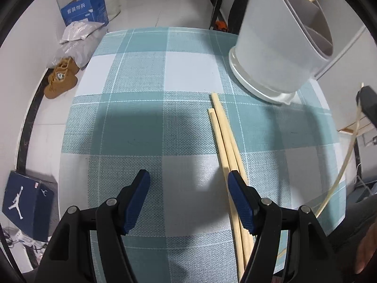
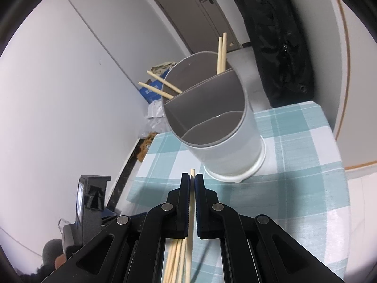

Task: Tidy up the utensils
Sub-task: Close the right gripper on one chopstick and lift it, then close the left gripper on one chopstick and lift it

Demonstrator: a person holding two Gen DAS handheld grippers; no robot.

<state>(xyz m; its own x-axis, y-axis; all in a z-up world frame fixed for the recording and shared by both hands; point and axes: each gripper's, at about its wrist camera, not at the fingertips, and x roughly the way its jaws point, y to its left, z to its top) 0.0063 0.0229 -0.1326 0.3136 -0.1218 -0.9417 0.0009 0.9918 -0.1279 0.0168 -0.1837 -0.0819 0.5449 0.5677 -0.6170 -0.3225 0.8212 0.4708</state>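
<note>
My left gripper (image 1: 188, 176) hangs open over the checked tablecloth (image 1: 132, 122), nothing between its fingers. A few loose wooden chopsticks (image 1: 223, 136) lie on the cloth, running under its right finger. The grey divided utensil holder (image 1: 271, 54) stands at the back right of the table. My right gripper (image 2: 192, 176) is shut on a single chopstick (image 2: 192, 171), whose tip pokes out just past the pads, in front of and below the holder (image 2: 226, 148). Several chopsticks (image 2: 221, 52) stand in the holder's far compartment. The left wrist view shows that held chopstick (image 1: 346, 162) at the right edge.
A black bag (image 2: 278, 35) hangs behind the table's far corner. On the floor to the left are a blue carton (image 1: 84, 9), brown shoes (image 1: 61, 77) and a dark shoe box (image 1: 26, 202). The holder's two nearer compartments (image 2: 212, 127) look empty.
</note>
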